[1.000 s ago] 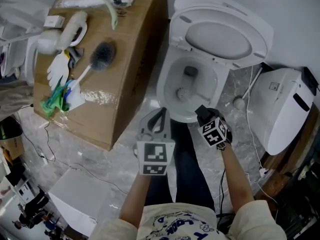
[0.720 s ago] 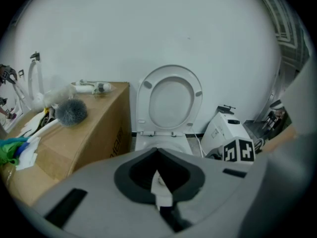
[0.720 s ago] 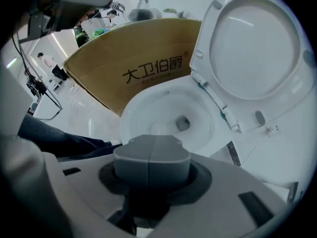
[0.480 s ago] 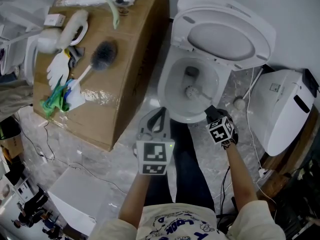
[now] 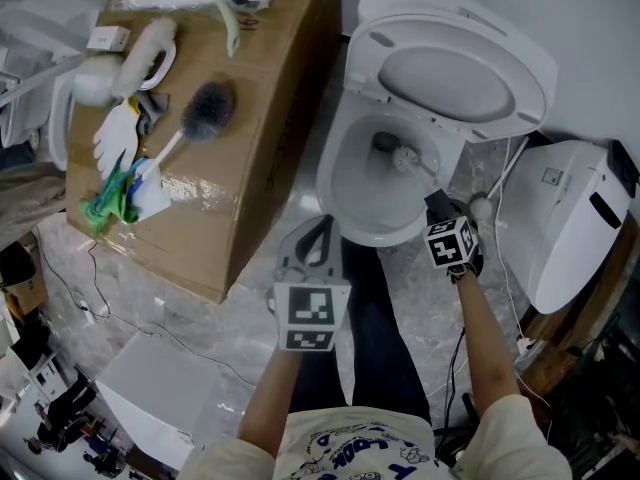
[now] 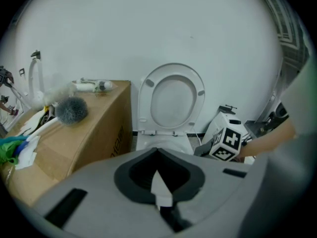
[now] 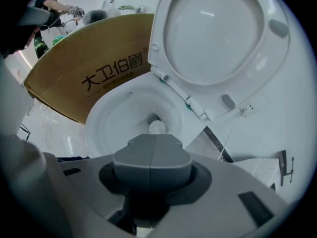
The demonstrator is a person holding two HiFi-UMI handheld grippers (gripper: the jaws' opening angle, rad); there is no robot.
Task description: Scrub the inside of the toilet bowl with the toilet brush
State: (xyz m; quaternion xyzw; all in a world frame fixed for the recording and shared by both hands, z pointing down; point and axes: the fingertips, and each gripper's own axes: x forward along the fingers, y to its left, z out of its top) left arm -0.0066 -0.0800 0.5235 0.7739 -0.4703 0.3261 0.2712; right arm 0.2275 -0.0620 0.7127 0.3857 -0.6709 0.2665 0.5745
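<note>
The white toilet bowl [image 5: 331, 180] stands open, its seat and lid [image 5: 452, 70] tipped up against the wall. A white toilet brush [image 5: 405, 156] has its head low in the bowl, close to the drain at the back right. Its handle slants down to my right gripper [image 5: 437, 201], which is shut on it at the bowl's near right rim. In the right gripper view the brush head [image 7: 157, 128] peeks out just past the closed jaws of my right gripper [image 7: 152, 139]. My left gripper [image 5: 322, 224] hovers shut and empty in front of the bowl.
A big cardboard box [image 5: 255, 128] left of the toilet carries a grey round brush [image 5: 208, 108], white gloves [image 5: 118, 133] and a bottle. A white appliance [image 5: 575, 213] lies right of the toilet, with a cable [image 5: 503, 173] beside it. My dark-trousered legs [image 5: 375, 338] are before the bowl.
The brush head has swept from the near left of the bowl floor to the back right, and my right gripper has shifted right. The left gripper stayed put.
</note>
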